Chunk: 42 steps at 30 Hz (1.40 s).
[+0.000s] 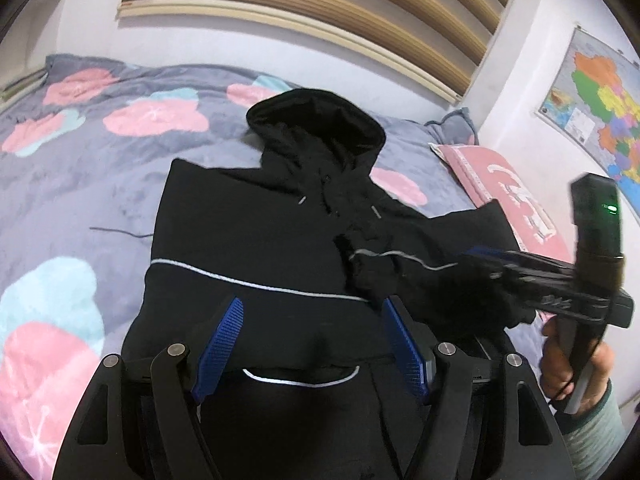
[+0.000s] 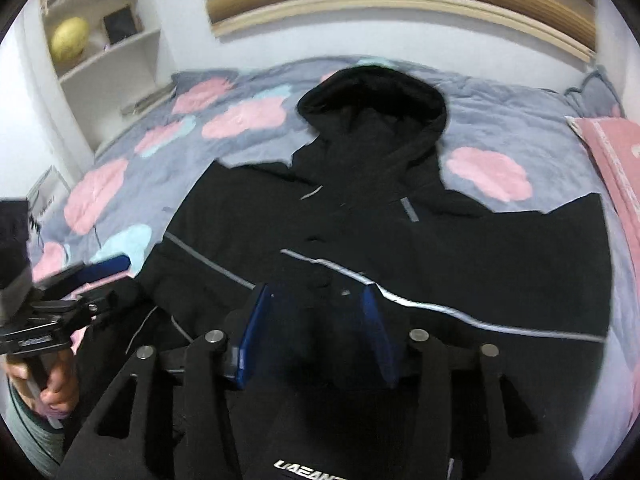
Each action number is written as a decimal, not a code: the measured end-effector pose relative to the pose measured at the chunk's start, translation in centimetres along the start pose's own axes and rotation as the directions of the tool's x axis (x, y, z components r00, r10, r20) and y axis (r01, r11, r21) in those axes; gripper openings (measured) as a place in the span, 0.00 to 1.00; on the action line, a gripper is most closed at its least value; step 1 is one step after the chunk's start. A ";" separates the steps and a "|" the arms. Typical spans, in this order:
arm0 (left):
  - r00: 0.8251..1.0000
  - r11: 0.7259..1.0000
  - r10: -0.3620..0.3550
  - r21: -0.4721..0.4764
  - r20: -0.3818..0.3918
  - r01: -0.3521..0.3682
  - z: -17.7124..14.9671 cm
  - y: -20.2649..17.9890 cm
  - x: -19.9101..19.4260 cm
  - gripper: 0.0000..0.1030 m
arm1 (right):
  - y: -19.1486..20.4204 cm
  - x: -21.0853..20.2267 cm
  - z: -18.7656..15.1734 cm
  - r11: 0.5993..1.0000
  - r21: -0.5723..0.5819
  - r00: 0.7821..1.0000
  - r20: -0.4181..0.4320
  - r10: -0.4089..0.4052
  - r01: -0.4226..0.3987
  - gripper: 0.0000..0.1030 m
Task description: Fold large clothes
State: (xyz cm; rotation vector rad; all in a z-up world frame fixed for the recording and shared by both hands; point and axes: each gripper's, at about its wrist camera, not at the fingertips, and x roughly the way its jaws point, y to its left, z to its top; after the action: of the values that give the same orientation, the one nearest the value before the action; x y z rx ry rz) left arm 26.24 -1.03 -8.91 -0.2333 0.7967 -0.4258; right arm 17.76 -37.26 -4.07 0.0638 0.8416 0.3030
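Hovering over the hem end of the black hooded jacket (image 1: 256, 240), the left gripper (image 1: 312, 344) had its blue pads spread wide, nothing between them. Right gripper (image 2: 316, 332) sat above the jacket's front, jaws parted, no fabric pinched as far as the blur allowed. A hand (image 1: 576, 364) held the right gripper's handle. Jacket lay face up on the grey quilt (image 1: 80, 184) with pink and blue blotches, hood (image 1: 316, 120) pointing toward the far wall, one sleeve already folded across the chest. Pink pillow (image 1: 500, 188) beside it, map (image 1: 600, 120) on the wall, shelf (image 2: 100, 40) far left.
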 end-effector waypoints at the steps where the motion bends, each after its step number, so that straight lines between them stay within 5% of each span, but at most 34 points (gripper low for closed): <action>1: 1.000 1.000 -0.007 -0.007 -0.005 0.007 0.0 0.1 0.3 0.71 | -0.8 -0.1 0.0 1.000 0.015 1.000 0.007 -0.018 0.018 0.49; 5: 0.998 0.999 -0.043 -0.015 -0.046 0.042 -0.1 -0.5 2.7 0.71 | -4.6 3.0 -1.1 0.989 0.096 0.991 -0.074 -0.108 0.115 0.49; 9: 0.990 0.994 -0.097 -0.050 -0.099 0.092 0.6 -1.4 6.3 0.71 | -6.9 8.1 -4.4 0.984 0.127 0.977 -0.189 -0.103 0.128 0.48; 19: 0.970 0.959 -0.208 -0.220 -0.127 0.177 2.0 -1.8 13.6 0.71 | -6.9 7.1 -6.6 0.990 0.103 0.995 -0.026 -0.098 0.100 0.48; 24: 0.963 0.961 -0.226 -0.196 -0.145 0.195 2.6 -3.5 16.0 0.70 | -5.6 5.7 -6.3 0.989 0.073 0.992 -0.013 -0.125 0.126 0.48; 27: 0.957 0.964 -0.239 -0.155 -0.167 0.214 3.1 -5.1 16.9 0.35 | -5.3 3.2 -6.0 0.991 0.080 0.994 0.011 -0.106 0.104 0.48; 31: 0.967 0.971 -0.221 -0.119 -0.125 0.207 4.1 -5.5 15.7 0.28 | -5.5 -0.9 -5.1 0.989 0.084 0.989 0.062 -0.130 0.125 0.48; 36: 0.983 0.979 -0.183 -0.091 0.019 0.184 6.0 -3.1 9.4 0.27 | -7.4 -5.1 -4.1 0.978 0.123 0.976 0.121 -0.181 0.167 0.64; 42: 1.000 0.990 -0.006 -0.141 0.029 0.010 5.9 4.5 3.7 0.27 | -9.8 -1.0 -3.8 0.968 0.217 0.991 0.020 -0.135 0.127 0.69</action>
State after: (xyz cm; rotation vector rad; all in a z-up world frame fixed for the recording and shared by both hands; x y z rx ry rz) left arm 34.12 1.57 -8.83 -0.3739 0.7988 -0.3729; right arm 16.67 -47.12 -7.61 0.2142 0.8373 0.0851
